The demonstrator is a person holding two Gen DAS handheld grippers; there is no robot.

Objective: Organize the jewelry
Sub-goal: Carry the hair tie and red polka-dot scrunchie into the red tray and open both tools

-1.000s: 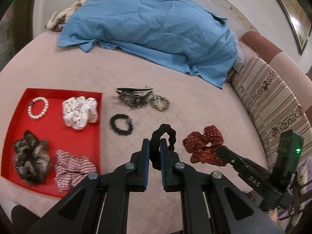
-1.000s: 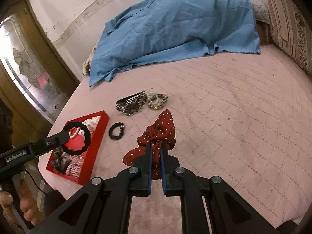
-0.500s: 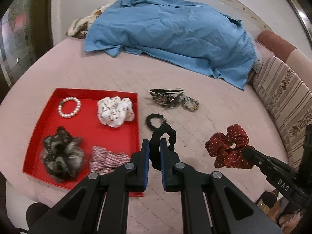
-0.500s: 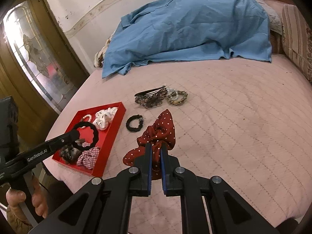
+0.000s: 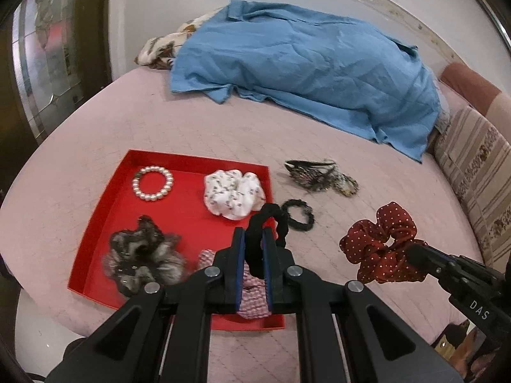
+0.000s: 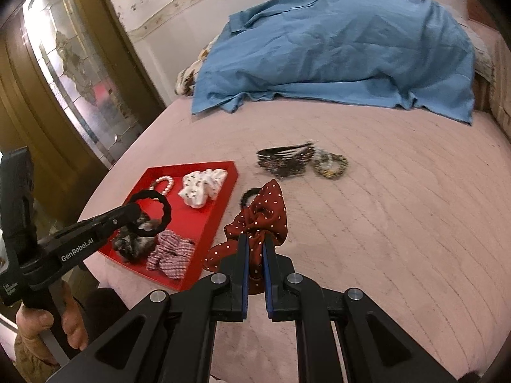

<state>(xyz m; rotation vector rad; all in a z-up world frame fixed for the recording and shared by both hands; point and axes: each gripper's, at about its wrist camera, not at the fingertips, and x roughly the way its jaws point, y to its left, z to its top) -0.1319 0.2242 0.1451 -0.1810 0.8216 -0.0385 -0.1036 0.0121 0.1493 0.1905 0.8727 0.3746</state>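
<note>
Now left tool (image 5: 254,244) clamped on black scrunchie (image 5: 267,223) above red tray (image 5: 179,160) edge, right tool (image 6: 254,249) clamped on dotted scrunchie (image 6: 262,214).

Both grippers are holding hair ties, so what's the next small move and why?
Probably lower the left gripper and open it: its black ring hair tie hangs over the red tray, above a bare patch between the white floral scrunchie and the furry one.
</note>
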